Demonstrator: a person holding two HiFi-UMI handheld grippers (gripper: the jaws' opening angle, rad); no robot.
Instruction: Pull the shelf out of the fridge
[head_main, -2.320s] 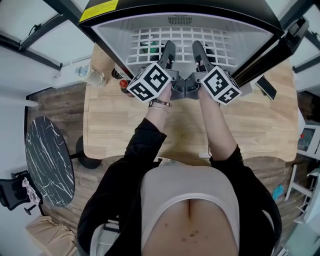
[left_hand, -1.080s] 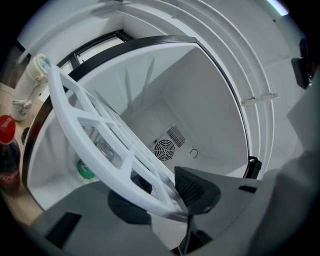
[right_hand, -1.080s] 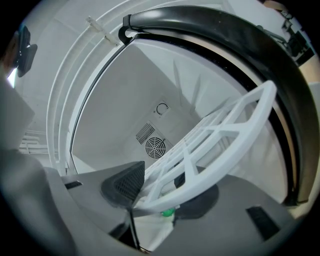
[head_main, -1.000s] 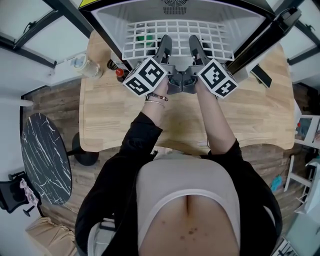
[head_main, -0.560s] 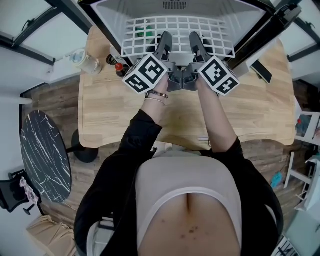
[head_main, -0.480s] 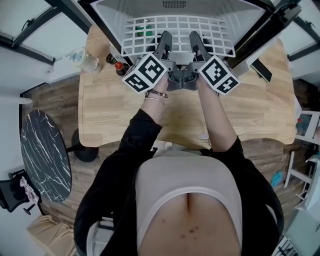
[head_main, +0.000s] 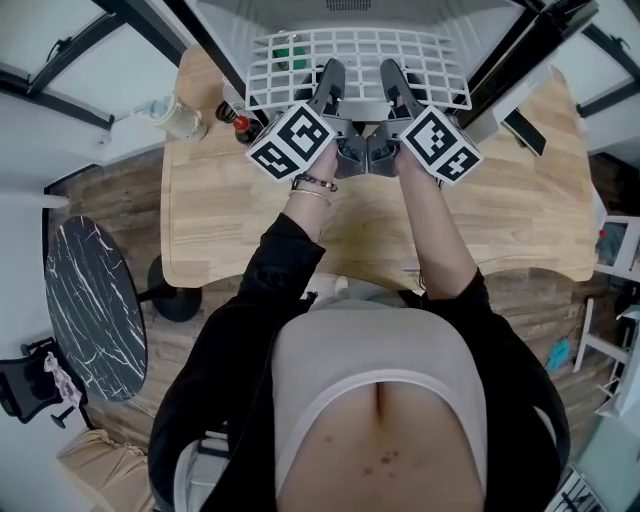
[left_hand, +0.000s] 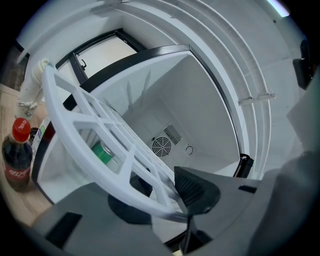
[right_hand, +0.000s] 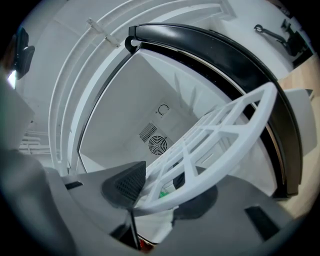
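The white grid shelf (head_main: 360, 62) sticks out of the open black-framed fridge (head_main: 205, 45) over the wooden table. Both grippers hold its front rail side by side. My left gripper (head_main: 330, 85) is shut on the rail left of the middle; in the left gripper view the shelf (left_hand: 100, 132) runs between the jaws of the left gripper (left_hand: 165, 205). My right gripper (head_main: 392, 85) is shut on the rail beside it, and the right gripper view shows the shelf (right_hand: 220, 145) clamped in the right gripper (right_hand: 160, 197). A green can (left_hand: 104, 152) stands below the shelf inside.
A cola bottle (head_main: 240, 125) and a pale jar (head_main: 175, 118) stand on the wooden table (head_main: 250, 230) left of the fridge. The fridge door (head_main: 520, 45) hangs open at the right, with a dark flat object (head_main: 525, 130) by it. A round black marble table (head_main: 95, 310) stands lower left.
Both grippers have drawn back toward the person with the shelf, which now reaches further out of the fridge. The grips on the rail have not changed.
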